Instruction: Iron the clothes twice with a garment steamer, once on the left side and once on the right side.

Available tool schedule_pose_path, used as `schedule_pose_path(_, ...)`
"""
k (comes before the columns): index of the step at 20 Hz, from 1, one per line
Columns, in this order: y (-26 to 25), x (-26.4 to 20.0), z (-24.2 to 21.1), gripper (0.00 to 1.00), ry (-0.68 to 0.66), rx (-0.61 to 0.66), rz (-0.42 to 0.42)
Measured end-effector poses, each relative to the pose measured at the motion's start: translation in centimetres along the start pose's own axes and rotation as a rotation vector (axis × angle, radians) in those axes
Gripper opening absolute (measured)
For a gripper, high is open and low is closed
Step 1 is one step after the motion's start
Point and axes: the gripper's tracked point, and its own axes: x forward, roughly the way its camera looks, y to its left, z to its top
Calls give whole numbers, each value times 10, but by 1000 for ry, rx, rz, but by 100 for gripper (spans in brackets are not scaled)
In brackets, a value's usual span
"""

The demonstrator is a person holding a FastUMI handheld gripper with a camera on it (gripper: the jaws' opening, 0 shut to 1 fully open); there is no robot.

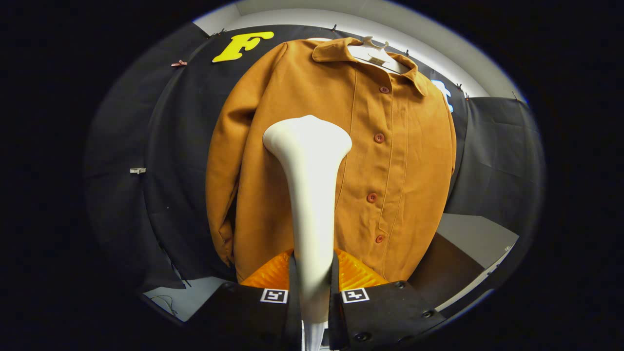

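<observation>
While we hold the garment steamer (312, 204) by its slim handle, the gripper (313, 287) is closed on it, one finger pressed to each side of the shaft.

Item: steamer, white, upright, its flared head raised ahead of the fingers and set over the chest of the jacket (390, 161), just to one side of the button (379, 138) row. Whether the head touches the cloth we cannot tell.

Item: jacket, tan, long-sleeved, buttoned, hung on a pale hanger (373, 52) against the booth wall; it hangs fairly flat, one sleeve (229, 170) loose at its outer edge.

Step in hand, as we judge it: a pass down one front panel.

Handling notes: we should keep the head square to the fabric and draw it in one slow, straight line from shoulder toward hem. We should stay clear of the buttons and placket, and hold the clamp firm so the shaft does not twist. The hanging garment may swing under pressure; light contact suits it.
</observation>
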Motion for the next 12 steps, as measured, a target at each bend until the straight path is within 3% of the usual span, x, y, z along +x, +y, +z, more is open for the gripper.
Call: schedule_pose_path(12, -3, 6, -112, 25, 180, -4, -5)
